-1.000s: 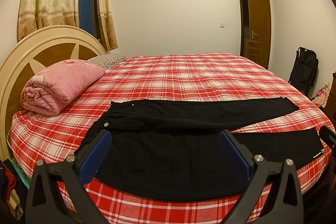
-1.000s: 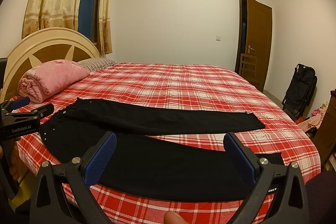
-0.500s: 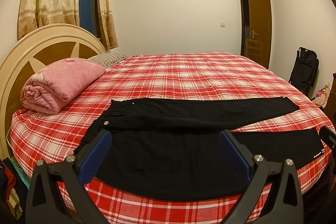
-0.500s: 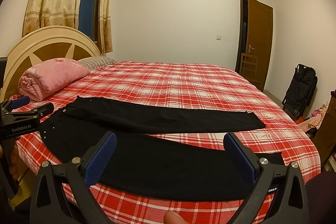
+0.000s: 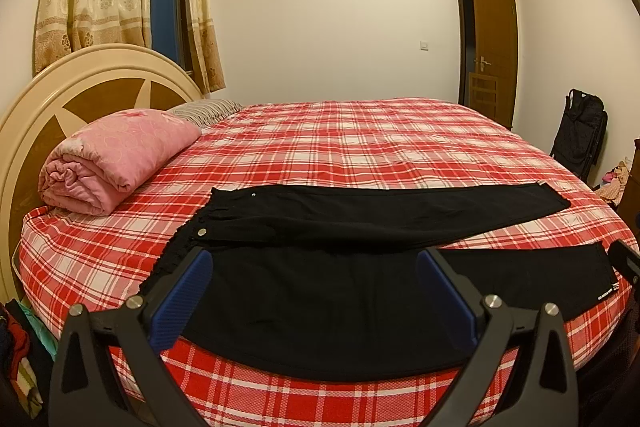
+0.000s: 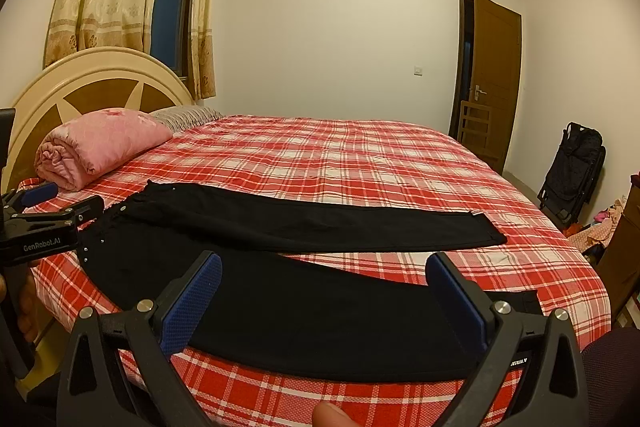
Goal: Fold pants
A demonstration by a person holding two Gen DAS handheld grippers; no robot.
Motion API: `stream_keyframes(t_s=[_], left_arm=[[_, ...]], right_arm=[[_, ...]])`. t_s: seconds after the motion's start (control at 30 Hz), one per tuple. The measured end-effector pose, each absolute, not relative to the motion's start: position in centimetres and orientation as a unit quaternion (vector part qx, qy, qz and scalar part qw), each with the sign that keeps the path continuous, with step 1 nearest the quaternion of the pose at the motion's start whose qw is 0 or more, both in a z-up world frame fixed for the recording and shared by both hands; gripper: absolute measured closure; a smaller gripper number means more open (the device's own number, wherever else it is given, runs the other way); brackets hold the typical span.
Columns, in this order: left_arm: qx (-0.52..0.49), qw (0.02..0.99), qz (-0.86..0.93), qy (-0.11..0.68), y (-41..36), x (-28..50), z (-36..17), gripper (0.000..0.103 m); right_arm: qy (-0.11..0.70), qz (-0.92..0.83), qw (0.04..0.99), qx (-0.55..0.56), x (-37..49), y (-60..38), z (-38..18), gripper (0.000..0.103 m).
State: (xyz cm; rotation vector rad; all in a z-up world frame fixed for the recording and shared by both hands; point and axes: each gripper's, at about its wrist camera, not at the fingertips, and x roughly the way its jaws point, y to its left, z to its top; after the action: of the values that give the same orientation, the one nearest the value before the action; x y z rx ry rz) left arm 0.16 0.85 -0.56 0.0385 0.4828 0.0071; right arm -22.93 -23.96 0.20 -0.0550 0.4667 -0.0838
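Black pants lie flat across the near edge of the red plaid bed, waistband to the left, both legs spread apart and running right. The far leg ends at a cuff. My left gripper hovers open over the seat of the pants, nothing between its blue pads. My right gripper is open too, above the near leg. The left gripper's side shows at the left edge of the right wrist view, beside the waistband.
A rolled pink quilt and a striped pillow rest by the round headboard. Clothes pile up on the floor at left. A black bag stands by the right wall near a wooden door.
Both views have shifted very slightly; the pants lie as before and both grippers stay open.
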Motion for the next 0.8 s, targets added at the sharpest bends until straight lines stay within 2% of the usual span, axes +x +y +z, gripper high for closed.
stream_keyframes(t_s=[0.47, 0.67, 0.8], left_arm=[[0.025, 0.968, 0.005, 0.251, 1.5, 1.2, -2.0, 0.000], [0.034, 0.957, -0.010, 0.289, 3.7, 5.1, -4.3, 0.000], [0.040, 0.946, 0.022, 0.320, 7.7, 9.8, -6.0, 0.000]], right_arm=[[0.251, -0.035, 0.967, -0.023, -21.6, -24.8, -1.0, 0.001], [0.289, -0.046, 0.956, -0.004, -18.6, -27.7, -4.0, 0.001], [0.316, -0.071, 0.946, 0.006, -15.8, -30.6, -5.7, 0.002]])
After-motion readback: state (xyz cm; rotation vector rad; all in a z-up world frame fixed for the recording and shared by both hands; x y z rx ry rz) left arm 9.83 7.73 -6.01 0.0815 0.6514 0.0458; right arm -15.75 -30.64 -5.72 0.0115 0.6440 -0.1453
